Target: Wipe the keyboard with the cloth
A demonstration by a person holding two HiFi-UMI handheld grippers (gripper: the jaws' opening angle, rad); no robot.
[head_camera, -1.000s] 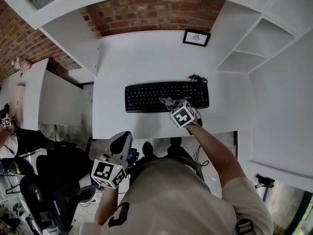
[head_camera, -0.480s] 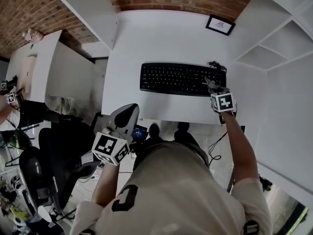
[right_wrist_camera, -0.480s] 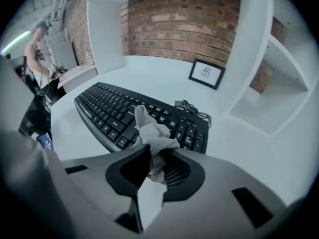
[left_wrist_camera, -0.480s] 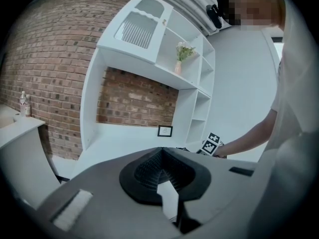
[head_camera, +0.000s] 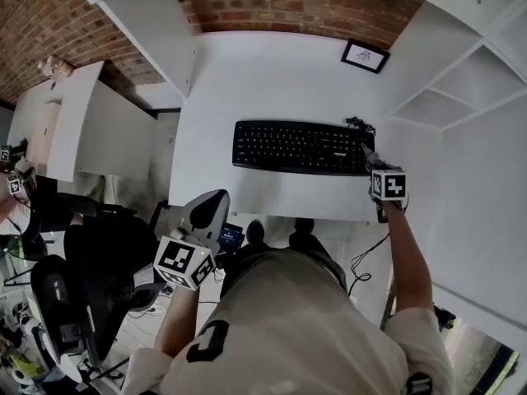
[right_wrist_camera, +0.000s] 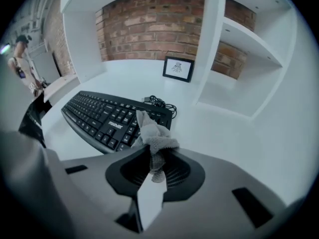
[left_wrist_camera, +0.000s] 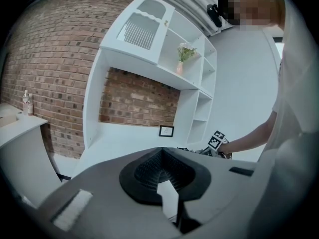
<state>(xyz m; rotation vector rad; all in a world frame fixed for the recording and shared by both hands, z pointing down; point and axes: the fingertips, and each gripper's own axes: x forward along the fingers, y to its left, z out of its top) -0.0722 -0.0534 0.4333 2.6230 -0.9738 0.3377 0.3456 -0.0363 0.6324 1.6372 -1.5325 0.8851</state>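
The right gripper [head_camera: 368, 154] has its jaws clamped on a crumpled grey cloth [right_wrist_camera: 153, 135], held at the right end of the black keyboard [head_camera: 296, 146]. Whether the cloth touches the keys cannot be told. The keyboard lies flat on the white counter [head_camera: 272, 72], with a small framed picture [head_camera: 365, 55] behind it. The left gripper [head_camera: 211, 204] hangs off the counter's near edge, well apart from the keyboard, its jaws together and empty.

A framed picture [head_camera: 365, 55] stands on the white desk [head_camera: 247, 81], by the brick wall [head_camera: 296, 2].
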